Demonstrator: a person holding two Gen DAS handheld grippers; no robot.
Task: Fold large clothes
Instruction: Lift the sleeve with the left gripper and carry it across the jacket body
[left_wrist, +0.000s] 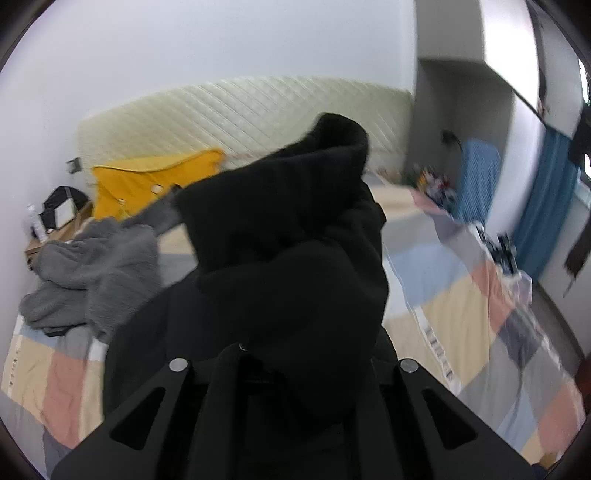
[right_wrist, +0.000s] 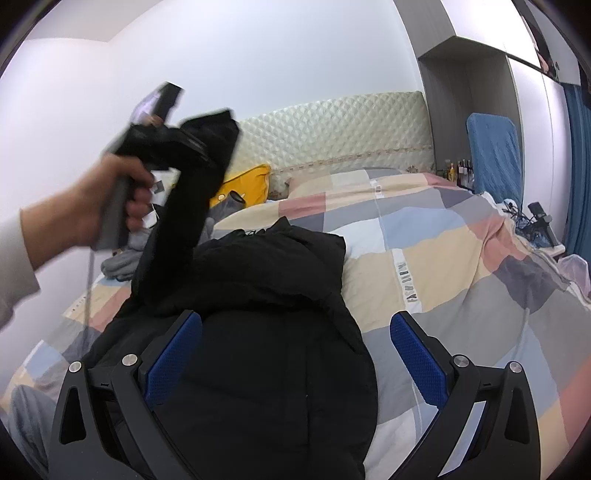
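Right wrist view gave me the clearest read: the black jacket (right_wrist: 258, 332) lay on the bed (right_wrist: 443, 266), its body running from near me toward the far headboard (right_wrist: 332, 129), directly between and under my right gripper (right_wrist: 295, 350), whose blue fingers (right_wrist: 173, 350) stood wide apart with nothing held. To the left, my left gripper (right_wrist: 192, 144) was up in the air with a sleeve (right_wrist: 192, 199) of the jacket pinched in it, the sleeve hanging in a line from that grip down to the jacket's near-left shoulder. From the left wrist view the sleeve (left_wrist: 288, 229) bunched over the fingers and hid them, so the grip itself I judged from the other camera. I reckoned the left side was the one to carry the sleeve across the body. Around it were the patchwork quilt, a grey garment (left_wrist: 92, 269) and a yellow pillow (left_wrist: 147, 181) at far left, a wardrobe (right_wrist: 480, 110) at right.
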